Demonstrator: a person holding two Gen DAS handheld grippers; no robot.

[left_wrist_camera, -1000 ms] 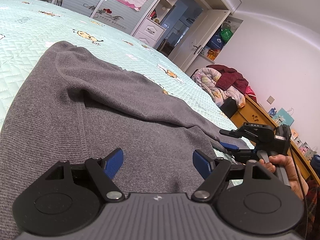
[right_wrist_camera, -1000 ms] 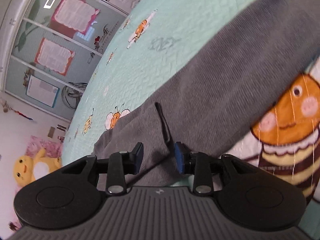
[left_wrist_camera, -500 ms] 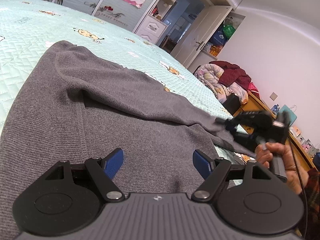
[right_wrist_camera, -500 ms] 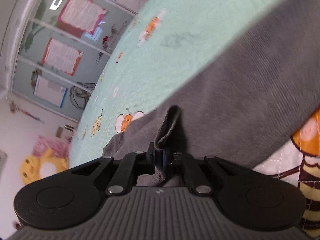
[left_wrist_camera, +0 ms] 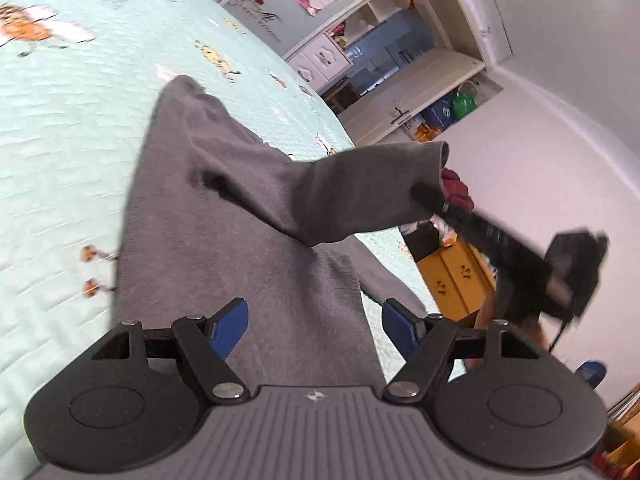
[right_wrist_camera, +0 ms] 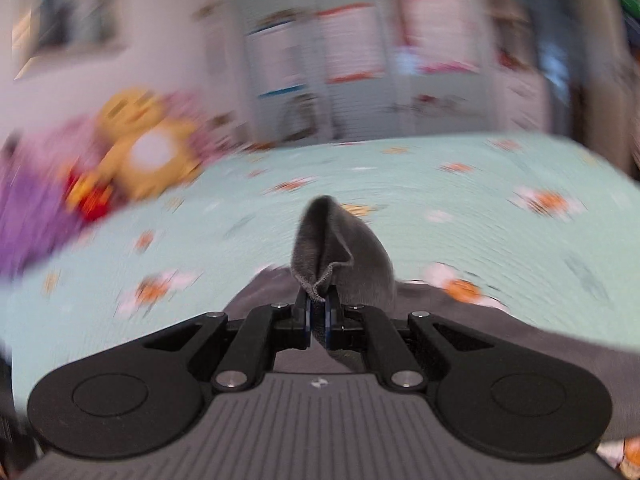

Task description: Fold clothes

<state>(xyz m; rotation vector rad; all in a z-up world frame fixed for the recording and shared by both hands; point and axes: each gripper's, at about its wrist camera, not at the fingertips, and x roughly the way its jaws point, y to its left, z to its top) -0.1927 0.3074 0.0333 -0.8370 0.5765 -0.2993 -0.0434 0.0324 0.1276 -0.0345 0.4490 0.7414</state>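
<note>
A grey knit sweater (left_wrist_camera: 224, 240) lies spread on the mint-green bedspread (left_wrist_camera: 60, 120). My left gripper (left_wrist_camera: 314, 326) hovers open just above the sweater's near part, nothing between its blue pads. My right gripper (right_wrist_camera: 318, 316) is shut on the grey sleeve cuff (right_wrist_camera: 332, 248), which stands up out of the closed fingers. In the left wrist view the right gripper (left_wrist_camera: 430, 196) holds that sleeve (left_wrist_camera: 360, 192) lifted above the sweater's body, a hand partly visible behind it.
Plush toys (right_wrist_camera: 132, 152) sit at the head of the bed. A wardrobe with an open door (left_wrist_camera: 400, 80) stands past the bed's far side. A wooden cabinet (left_wrist_camera: 452, 276) and a pile of bedding (left_wrist_camera: 454, 184) are beside the bed on the right.
My right gripper closed on the sleeve cuff and swung it up and over the sweater's body. My left gripper stayed open and tilted, with its view rotating.
</note>
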